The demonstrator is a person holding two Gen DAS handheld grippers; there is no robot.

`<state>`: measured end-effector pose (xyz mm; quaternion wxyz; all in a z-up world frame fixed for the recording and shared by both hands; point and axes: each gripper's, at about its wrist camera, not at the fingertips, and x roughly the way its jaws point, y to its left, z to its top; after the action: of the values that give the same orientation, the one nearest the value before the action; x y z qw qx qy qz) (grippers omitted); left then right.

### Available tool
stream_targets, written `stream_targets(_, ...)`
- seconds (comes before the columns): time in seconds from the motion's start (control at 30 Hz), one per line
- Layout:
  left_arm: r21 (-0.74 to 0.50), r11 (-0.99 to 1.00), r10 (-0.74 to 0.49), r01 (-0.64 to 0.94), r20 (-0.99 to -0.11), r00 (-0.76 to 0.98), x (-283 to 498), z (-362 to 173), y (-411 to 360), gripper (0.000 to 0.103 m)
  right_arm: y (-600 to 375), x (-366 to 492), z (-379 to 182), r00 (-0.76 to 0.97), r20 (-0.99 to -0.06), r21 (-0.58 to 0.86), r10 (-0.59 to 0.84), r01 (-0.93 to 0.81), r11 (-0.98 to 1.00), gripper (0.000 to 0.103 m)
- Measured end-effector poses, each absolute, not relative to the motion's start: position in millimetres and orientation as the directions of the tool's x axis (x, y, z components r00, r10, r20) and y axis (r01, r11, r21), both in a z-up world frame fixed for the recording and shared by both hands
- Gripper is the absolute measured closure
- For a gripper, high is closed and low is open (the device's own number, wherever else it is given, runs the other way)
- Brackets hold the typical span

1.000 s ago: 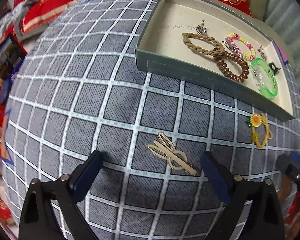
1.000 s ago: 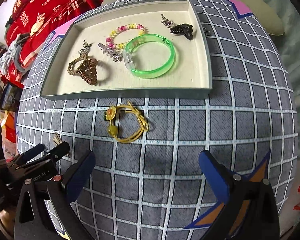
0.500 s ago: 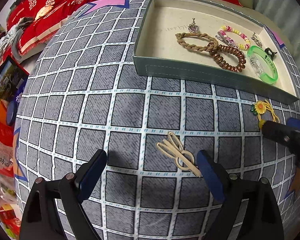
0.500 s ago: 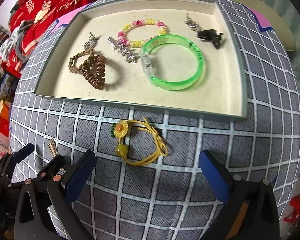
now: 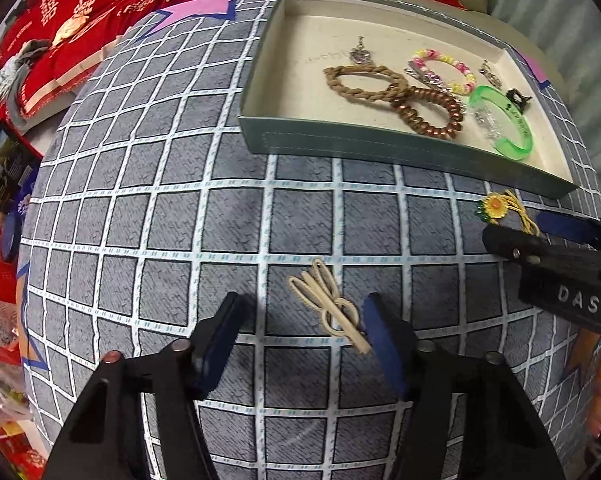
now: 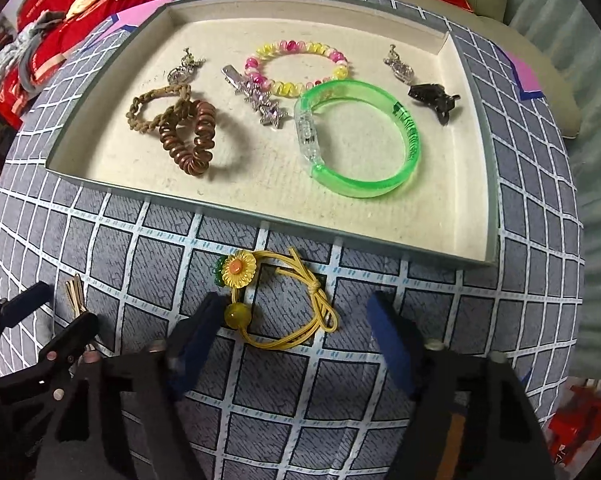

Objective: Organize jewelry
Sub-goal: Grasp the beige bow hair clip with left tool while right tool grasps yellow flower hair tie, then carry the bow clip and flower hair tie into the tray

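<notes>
While both grippers point steeply down at the grey checked cloth (image 5: pixel 228 216), each has one loose piece of jewelry between its blue pads. The left gripper (image 5: pixel 300 332) straddles a cream hair clip (image 5: pixel 327 305) lying flat on the cloth; its jaws are closing, the right pad just beside the clip's narrow end and the left pad well apart from it, so nothing is pinched. The right gripper (image 6: pixel 296 328) is closing as well, around a yellow elastic hair tie (image 6: pixel 296 312) with a sunflower charm (image 6: pixel 239 268) and a yellow bead; the bead sits just beside the left pad (whether it touches cannot be told), while the right pad stands clear of the loop. Both pieces lie outside the shallow grey-green tray (image 6: pixel 340 232), the hair tie just in front of its near wall and the clip farther out on the cloth. Inside the tray rest a green translucent bangle (image 6: pixel 364 140), a pink-and-yellow beaded bracelet (image 6: pixel 296 66), a brown spiral hair tie (image 6: pixel 190 140) overlapping a tan braided hair tie (image 6: pixel 152 110), a silver star clip (image 6: pixel 260 98), two small silver charms and a black claw clip (image 6: pixel 434 100). Red embroidered cushions (image 5: pixel 100 12) lie beyond the cloth.
</notes>
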<state>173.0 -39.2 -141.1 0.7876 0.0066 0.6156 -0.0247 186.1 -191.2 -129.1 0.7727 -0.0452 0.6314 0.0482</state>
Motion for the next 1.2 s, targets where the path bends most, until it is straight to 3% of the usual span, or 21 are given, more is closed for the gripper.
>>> stream_targets(0.07, -0.023, 0.997, -0.039, 0.07, -0.971, 0.237, 175, -139, -52, 0.047, -189, 187, -127, 0.2, -0.98, -0.008, 0.02, -0.138, 0.99, 0.048)
stream_targets(0.23, -0.032, 0.995, -0.054, 0.099, -0.97, 0.235, 173, -127, -79, 0.062, -175, 186, -117, 0.203, -0.979, -0.009, 0.024, -0.161, 0.987, 0.063)
stream_targets(0.3, -0.043, 0.994, -0.067, 0.105, -0.969, 0.236, 171, -125, -82, 0.074, -171, 183, -115, 0.207, -0.978, -0.005, 0.03, -0.164, 0.986, 0.074)
stream_targets(0.33, -0.051, 0.993, -0.074, 0.103, -0.969, 0.236, 170, -124, -81, 0.074, -171, 183, -115, 0.207, -0.978, 0.002, 0.036, -0.162, 0.987, 0.087)
stream_targets(0.8, -0.118, 0.986, -0.149, 0.12, -0.945, 0.29, 136, -92, -70, 0.075, -231, 157, -104, 0.207, -0.943, 0.267, 0.262, -0.004, 0.964, 0.087)
stream_targets(1.2, -0.132, 0.981, -0.172, 0.143, -0.93, 0.324, 136, -78, -54, 0.075, -260, 138, -94, 0.206, -0.923, 0.348, 0.326, 0.083, 0.934, 0.087)
